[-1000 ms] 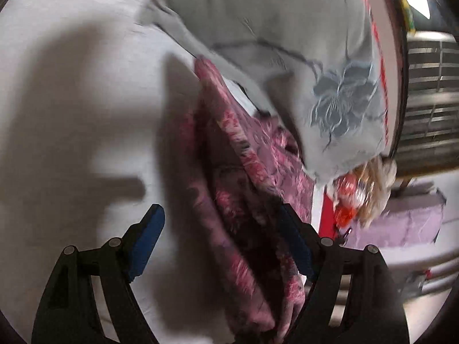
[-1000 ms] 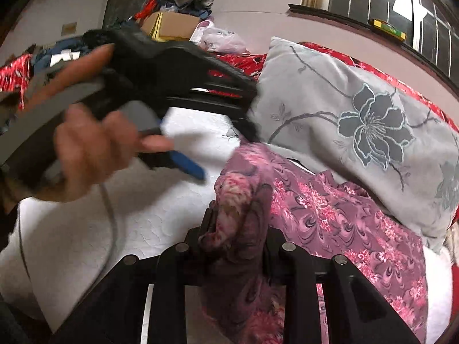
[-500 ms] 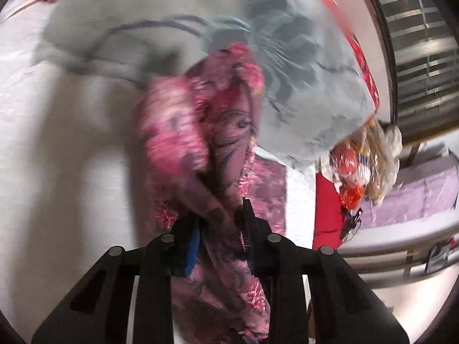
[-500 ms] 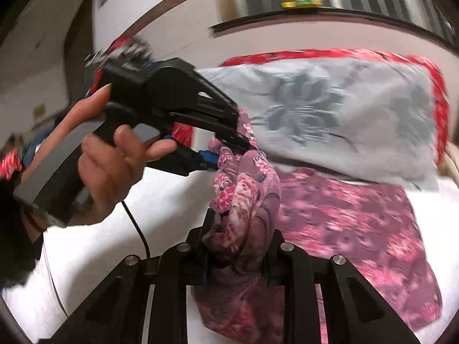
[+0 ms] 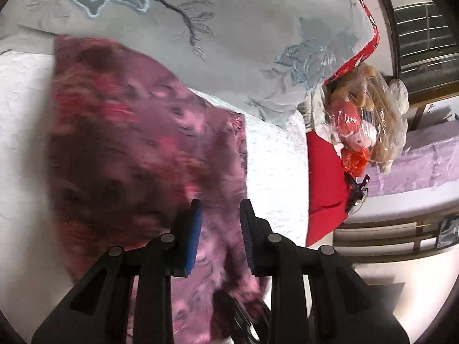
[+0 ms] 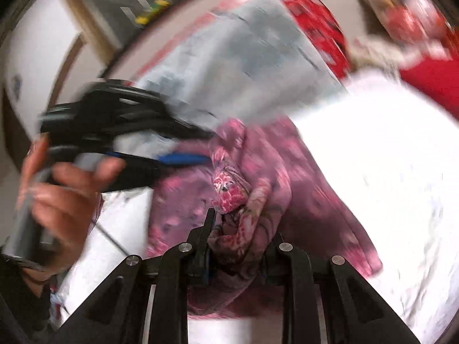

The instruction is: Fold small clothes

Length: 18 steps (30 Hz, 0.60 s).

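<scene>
A pink and purple floral garment [image 5: 137,149] lies spread on the white bed sheet [image 5: 275,177], blurred by motion. My left gripper [image 5: 219,209] hovers above its near edge with blue-padded jaws slightly apart and nothing between them. In the right wrist view my right gripper [image 6: 235,229] is shut on a bunched fold of the same garment [image 6: 229,189]. The left gripper [image 6: 183,154] shows there too, held by a hand at the left, its tips at the cloth.
A grey pillow with blue flowers [image 5: 229,43] lies behind the garment. A red cloth [image 5: 324,189] and a plastic bag of toys [image 5: 364,126] sit at the bed's right edge. A lilac bench [image 5: 416,172] stands beyond.
My left gripper has let go of the garment and its jaws have opened slightly; the cloth now lies flatter. My right gripper keeps its hold and has swung with the cloth.
</scene>
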Each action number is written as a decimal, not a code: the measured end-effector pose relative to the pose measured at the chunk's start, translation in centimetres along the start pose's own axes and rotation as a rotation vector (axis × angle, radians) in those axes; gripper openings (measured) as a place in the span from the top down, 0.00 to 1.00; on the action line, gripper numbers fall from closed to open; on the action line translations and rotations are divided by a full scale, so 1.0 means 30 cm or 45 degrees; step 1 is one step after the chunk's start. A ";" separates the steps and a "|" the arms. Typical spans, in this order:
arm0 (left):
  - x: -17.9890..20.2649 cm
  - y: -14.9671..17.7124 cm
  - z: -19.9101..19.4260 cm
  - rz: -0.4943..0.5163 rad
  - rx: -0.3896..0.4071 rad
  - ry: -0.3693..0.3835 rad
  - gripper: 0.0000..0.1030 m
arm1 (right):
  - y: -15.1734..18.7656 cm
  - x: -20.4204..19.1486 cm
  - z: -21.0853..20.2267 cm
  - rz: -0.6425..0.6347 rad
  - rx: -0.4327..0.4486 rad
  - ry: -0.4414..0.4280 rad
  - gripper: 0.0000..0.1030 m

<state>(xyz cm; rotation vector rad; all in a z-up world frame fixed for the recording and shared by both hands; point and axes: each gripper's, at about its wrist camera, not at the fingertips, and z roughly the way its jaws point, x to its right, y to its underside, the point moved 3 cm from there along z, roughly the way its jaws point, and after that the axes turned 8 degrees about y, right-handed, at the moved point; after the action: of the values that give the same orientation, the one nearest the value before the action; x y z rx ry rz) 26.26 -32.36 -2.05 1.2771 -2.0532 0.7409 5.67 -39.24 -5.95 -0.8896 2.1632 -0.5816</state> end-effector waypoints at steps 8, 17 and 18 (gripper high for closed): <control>-0.188 0.046 -0.217 -0.002 0.164 -0.031 0.71 | -0.141 0.108 -0.189 0.117 0.194 -0.027 0.58; -0.208 0.113 -0.243 0.004 0.244 -0.066 0.58 | -0.337 -0.086 0.300 -0.013 -0.225 -0.102 0.51; -0.203 0.117 -0.256 0.029 0.255 -0.077 0.58 | -0.333 -0.108 0.332 -0.053 -0.265 -0.128 0.64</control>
<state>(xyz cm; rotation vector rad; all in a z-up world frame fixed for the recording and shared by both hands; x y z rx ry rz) 26.74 -21.97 -1.95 1.4028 -2.0858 0.9493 18.99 -44.77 -4.68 -1.0535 2.1450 -0.3275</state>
